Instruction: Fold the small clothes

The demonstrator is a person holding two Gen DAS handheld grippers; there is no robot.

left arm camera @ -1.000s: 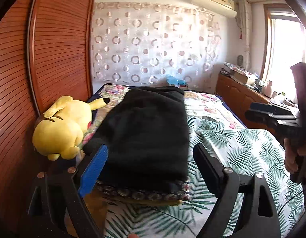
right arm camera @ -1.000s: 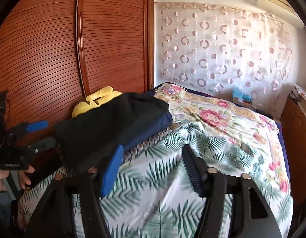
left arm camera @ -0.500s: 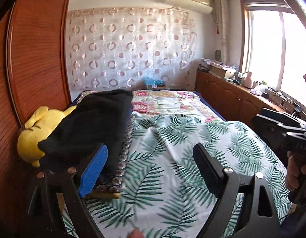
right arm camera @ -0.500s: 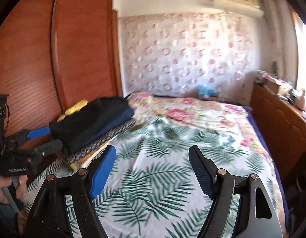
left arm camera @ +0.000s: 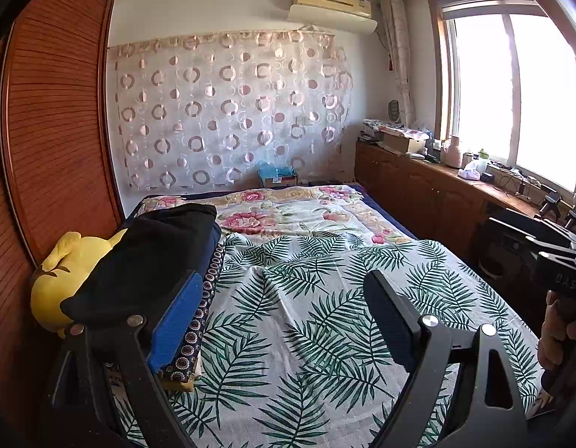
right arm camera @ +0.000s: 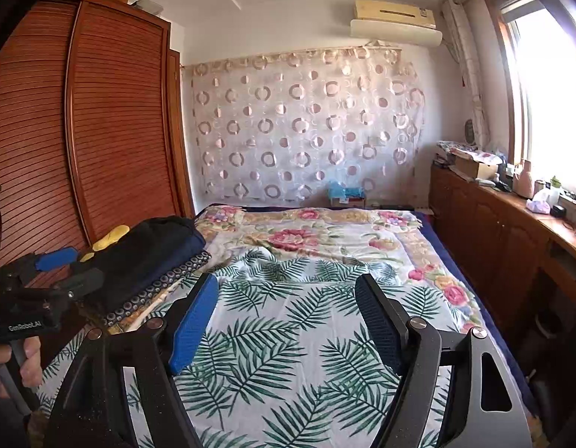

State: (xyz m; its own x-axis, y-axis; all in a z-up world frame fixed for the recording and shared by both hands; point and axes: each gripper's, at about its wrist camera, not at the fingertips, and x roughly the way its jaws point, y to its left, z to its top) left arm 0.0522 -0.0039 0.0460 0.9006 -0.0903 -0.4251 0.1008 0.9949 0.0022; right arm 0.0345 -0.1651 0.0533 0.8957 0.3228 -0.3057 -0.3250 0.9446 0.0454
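A stack of folded clothes, black on top, with navy and patterned layers under it, lies at the left side of the bed; it also shows in the right wrist view. My left gripper is open and empty above the leaf-print sheet, just right of the stack. My right gripper is open and empty above the middle of the sheet. Each gripper shows in the other's view, the right one at the right edge and the left one by the stack.
A yellow plush toy sits between the stack and the wooden wardrobe. A low wooden cabinet with clutter runs along the right wall under the window. A circle-print curtain hangs behind the bed.
Both grippers have swung right and pulled back from the folded stack, which has shifted to the left of both views. More of the bed and room shows. Both stay open.
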